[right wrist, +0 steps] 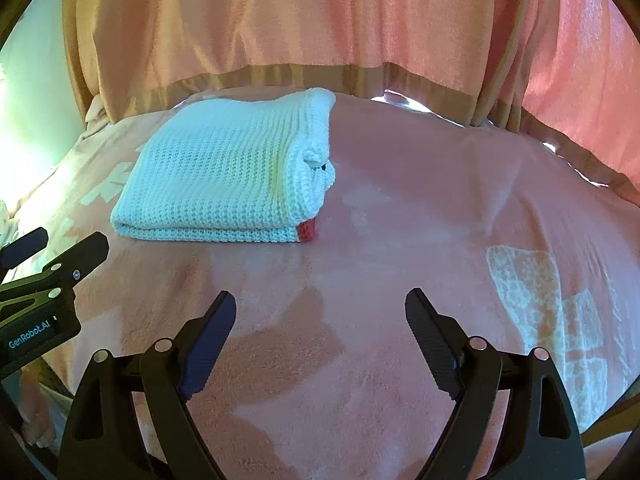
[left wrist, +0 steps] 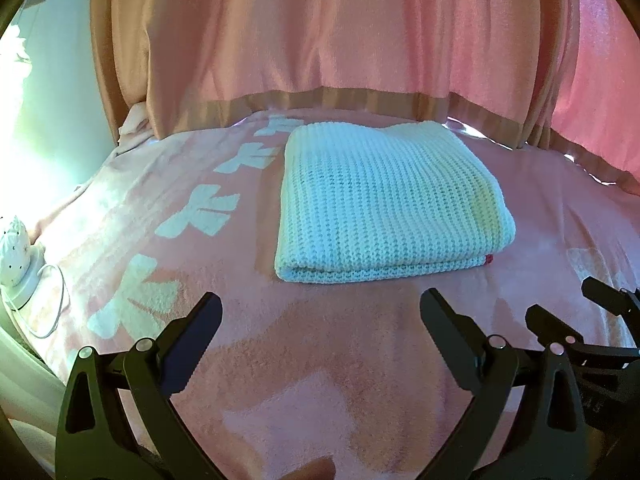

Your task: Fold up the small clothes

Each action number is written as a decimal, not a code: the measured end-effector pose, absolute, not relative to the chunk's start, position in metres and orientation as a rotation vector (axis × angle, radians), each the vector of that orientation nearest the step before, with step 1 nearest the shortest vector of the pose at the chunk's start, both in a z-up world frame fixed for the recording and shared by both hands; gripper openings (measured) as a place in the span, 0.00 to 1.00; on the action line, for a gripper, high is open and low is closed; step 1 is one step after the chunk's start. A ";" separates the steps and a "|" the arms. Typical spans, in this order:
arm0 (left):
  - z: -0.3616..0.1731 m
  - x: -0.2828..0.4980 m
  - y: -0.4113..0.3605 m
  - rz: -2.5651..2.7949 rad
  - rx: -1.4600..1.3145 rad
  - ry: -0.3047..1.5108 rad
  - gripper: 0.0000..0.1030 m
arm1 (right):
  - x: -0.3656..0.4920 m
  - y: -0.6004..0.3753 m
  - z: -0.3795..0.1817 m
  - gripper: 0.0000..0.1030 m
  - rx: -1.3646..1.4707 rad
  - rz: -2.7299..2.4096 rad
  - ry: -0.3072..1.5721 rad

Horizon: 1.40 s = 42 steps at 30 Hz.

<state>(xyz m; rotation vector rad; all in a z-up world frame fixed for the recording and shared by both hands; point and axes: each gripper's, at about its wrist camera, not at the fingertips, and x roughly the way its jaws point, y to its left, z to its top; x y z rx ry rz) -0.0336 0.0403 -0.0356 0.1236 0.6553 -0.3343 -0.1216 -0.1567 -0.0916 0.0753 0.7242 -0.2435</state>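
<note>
The folded white knit garment (left wrist: 390, 204) lies flat on a pink blanket (left wrist: 328, 340) with white bow-like patterns; what carries the blanket is covered and cannot be made out. What kind of garment it is cannot be told either, since only the ribbed top layer and the stacked edges show. In the left wrist view its near edge shows two or three layers, with a small red tag (left wrist: 488, 259) at the near right corner; in the right wrist view the same red corner (right wrist: 307, 231) sits at the near right of the garment (right wrist: 224, 176), and the right side shows rolled folds with a small dark detail too small to identify. The garment's long axis runs from the near edge away toward the peach curtain (left wrist: 320, 28) hanging behind it, and its knit ribs run the same way. The left gripper (left wrist: 320, 312) hovers over the blanket on the near side of the garment, jaws spread wide and holding nothing, apart from the cloth. The right gripper (right wrist: 320, 308) is near the garment's red corner, to the right and nearer, jaws likewise spread and empty. Each gripper is cut off at the other camera's edge. Far left of the garment, a small white dotted object (left wrist: 14, 252) on a round base with a thin cord is washed out by glare.
</note>
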 end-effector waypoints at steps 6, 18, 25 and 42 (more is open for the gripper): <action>-0.037 -0.035 0.037 -0.327 0.147 0.654 0.94 | -0.122 -0.156 -0.092 0.82 0.073 -0.242 0.726; -0.042 -0.031 0.033 -0.317 0.162 0.684 0.94 | -0.122 -0.153 -0.091 0.82 0.080 -0.241 0.721; -0.044 -0.032 0.032 -0.310 0.173 0.684 0.94 | -0.122 -0.154 -0.091 0.82 0.080 -0.239 0.721; -0.048 -0.035 0.028 -0.301 0.189 0.680 0.94 | -0.119 -0.138 -0.092 0.82 0.079 -0.237 0.726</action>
